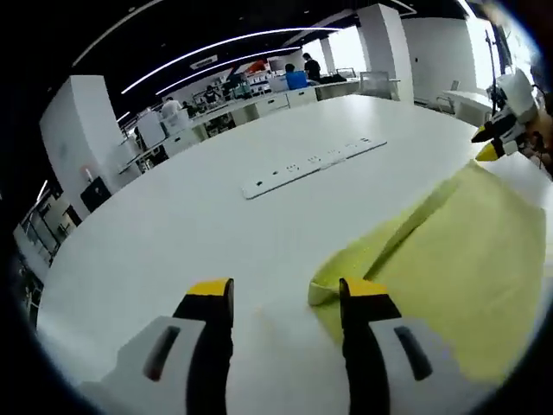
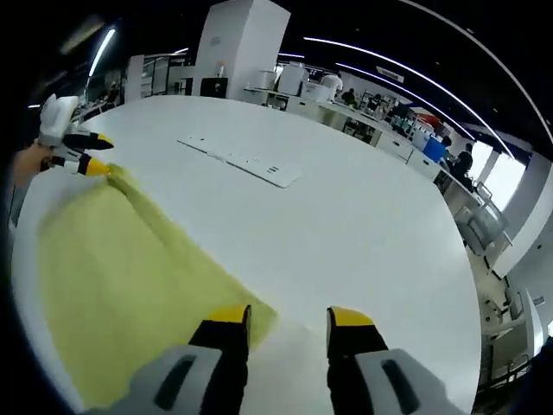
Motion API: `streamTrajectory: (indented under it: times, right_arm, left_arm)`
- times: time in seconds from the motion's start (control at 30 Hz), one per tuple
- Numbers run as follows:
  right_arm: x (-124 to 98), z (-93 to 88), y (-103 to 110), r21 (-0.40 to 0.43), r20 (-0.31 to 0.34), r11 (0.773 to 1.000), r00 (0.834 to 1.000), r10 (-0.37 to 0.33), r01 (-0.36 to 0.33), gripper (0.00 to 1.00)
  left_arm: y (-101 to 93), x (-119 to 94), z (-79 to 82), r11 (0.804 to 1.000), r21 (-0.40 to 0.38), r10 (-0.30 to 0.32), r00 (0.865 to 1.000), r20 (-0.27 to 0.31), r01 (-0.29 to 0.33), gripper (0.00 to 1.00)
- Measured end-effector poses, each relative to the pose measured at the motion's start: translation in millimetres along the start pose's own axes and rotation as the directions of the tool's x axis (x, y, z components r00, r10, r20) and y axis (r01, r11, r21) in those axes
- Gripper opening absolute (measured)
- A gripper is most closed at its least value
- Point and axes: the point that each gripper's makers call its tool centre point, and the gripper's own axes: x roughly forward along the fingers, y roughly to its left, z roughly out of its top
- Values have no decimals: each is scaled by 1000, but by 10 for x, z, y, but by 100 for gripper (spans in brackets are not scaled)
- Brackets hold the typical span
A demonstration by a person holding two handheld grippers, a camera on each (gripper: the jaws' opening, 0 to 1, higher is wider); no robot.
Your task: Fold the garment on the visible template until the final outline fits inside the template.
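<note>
A pale yellow garment point(image 1: 458, 277) lies flat on the white table point(image 1: 190, 225), with one edge folded over. In the left gripper view my left gripper point(image 1: 287, 294) is open just above the table, and the garment's near corner lies by its right jaw. My right gripper point(image 1: 486, 144) sits at the garment's far corner, held by a hand. In the right gripper view the garment point(image 2: 130, 285) spreads to the left. My right gripper point(image 2: 289, 318) is open there, its left jaw beside a garment corner. The left gripper point(image 2: 99, 154) is at the opposite corner.
A flat white socket strip point(image 1: 311, 164) point(image 2: 242, 160) lies on the table beyond the garment. Bare table point(image 2: 371, 242) stretches around it. Desks, white pillars and several people stand in the background past the table's far edge.
</note>
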Motion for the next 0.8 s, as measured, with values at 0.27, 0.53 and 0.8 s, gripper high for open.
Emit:
streamTrajectory:
  times: [0.27,0.53,0.8]
  right_arm:
    - [-167,22,191,68,3,994,996,86,-86,47]
    - [-454,-25,438,75,-4,987,990,141,-140,52]
    - [-761,-121,703,111,11,968,975,223,-223,54]
  left_arm:
    - [78,-212,-24,992,-126,-9,1000,6,10,60]
    - [-119,-502,-47,990,-97,-104,994,35,107,70]
    - [-351,-783,-168,971,-92,-216,975,44,219,80]
